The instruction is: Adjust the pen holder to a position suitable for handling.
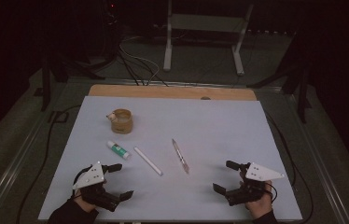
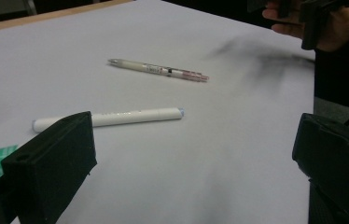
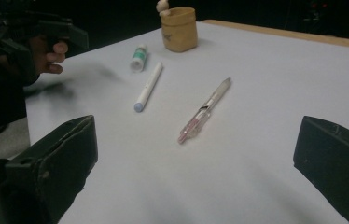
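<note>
Left gripper (image 1: 119, 181) and right gripper (image 1: 223, 176) are resting at the near corners of the table (image 1: 238, 121), jaws standing wide apart, gripping nothing. Between them are lying a white marker (image 1: 148, 161) and a clear pen (image 1: 180, 156), apart from each other; a glue stick (image 1: 118, 150) and a tan cup (image 1: 121, 121) are sitting beyond the marker.
</note>
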`<state>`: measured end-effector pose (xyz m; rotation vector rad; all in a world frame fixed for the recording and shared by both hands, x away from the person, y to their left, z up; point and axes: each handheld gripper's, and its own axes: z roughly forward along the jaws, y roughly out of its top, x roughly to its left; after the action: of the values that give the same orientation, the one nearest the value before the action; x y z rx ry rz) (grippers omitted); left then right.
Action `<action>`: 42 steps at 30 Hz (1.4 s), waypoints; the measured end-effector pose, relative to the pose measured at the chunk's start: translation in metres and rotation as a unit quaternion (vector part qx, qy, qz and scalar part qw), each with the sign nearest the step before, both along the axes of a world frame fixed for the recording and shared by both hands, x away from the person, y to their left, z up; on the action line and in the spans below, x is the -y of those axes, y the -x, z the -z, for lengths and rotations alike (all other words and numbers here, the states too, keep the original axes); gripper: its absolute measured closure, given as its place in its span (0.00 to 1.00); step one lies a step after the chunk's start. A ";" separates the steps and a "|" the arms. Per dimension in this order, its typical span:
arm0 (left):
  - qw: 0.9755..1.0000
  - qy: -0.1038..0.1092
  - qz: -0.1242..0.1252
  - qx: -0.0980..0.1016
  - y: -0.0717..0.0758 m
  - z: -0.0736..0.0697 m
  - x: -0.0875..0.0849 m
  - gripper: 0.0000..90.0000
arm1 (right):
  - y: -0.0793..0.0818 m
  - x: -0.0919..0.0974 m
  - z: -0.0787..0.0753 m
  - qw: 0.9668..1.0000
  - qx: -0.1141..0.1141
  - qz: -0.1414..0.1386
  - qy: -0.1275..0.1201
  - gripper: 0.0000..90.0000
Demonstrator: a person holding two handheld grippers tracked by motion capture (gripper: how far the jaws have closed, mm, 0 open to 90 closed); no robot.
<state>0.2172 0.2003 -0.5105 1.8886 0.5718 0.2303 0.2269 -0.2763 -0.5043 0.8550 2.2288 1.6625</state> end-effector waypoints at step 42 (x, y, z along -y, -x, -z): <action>0.997 -0.015 0.077 0.005 0.000 -0.026 0.021 0.00 | -0.005 -0.008 -0.005 1.000 -0.015 -0.004 -0.010 0.00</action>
<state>0.2170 0.1797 -0.4843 1.9495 0.4154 0.1471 0.2315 -0.2678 -0.4993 0.8824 2.2407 1.6885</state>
